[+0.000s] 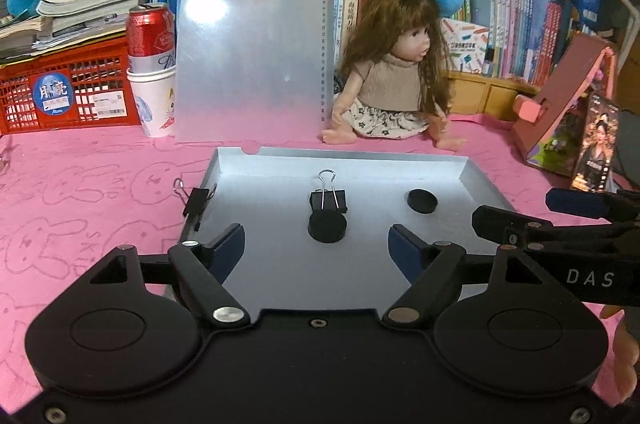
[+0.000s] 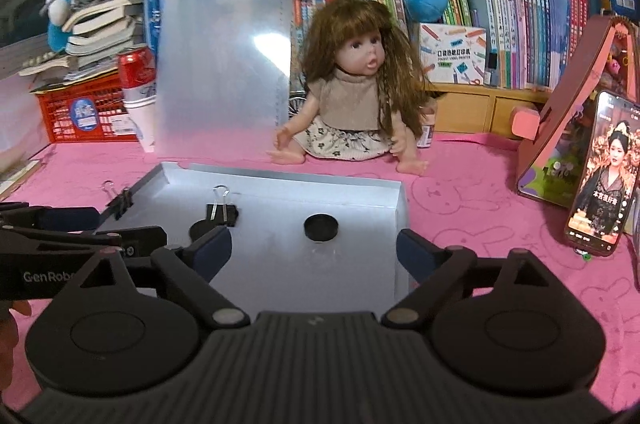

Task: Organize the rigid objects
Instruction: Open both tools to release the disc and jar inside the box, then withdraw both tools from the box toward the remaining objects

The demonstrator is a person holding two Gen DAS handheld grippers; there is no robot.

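Left wrist view first: the left gripper [image 1: 316, 244] has its jaws spread wide with nothing between the pads, hovering over the near part of a shallow silver tray [image 1: 478, 180] on the pink table [image 1: 80, 192]. Straight ahead of the jaws, on the centre line, a black binder clip [image 1: 328, 201] lies flat in the tray, its wire handle pointing away toward the far rim. Touching its near edge is a round black disc [image 1: 327, 227]. A second black disc [image 1: 422, 201] lies beyond the right-hand jaw, apart from the others. Another binder clip [image 1: 196, 201] grips the tray's left wall, beyond the left-hand jaw, wire loops sticking outward. The right gripper [image 1: 520, 214] reaches in from the right edge.

Right wrist view now: the right gripper [image 2: 314, 250] is wide open too, empty, over the tray's near right part. The lone disc [image 2: 320, 227] lies just ahead between the jaws. The centre clip [image 2: 222, 211] lies past the left-hand jaw, handle pointing away.
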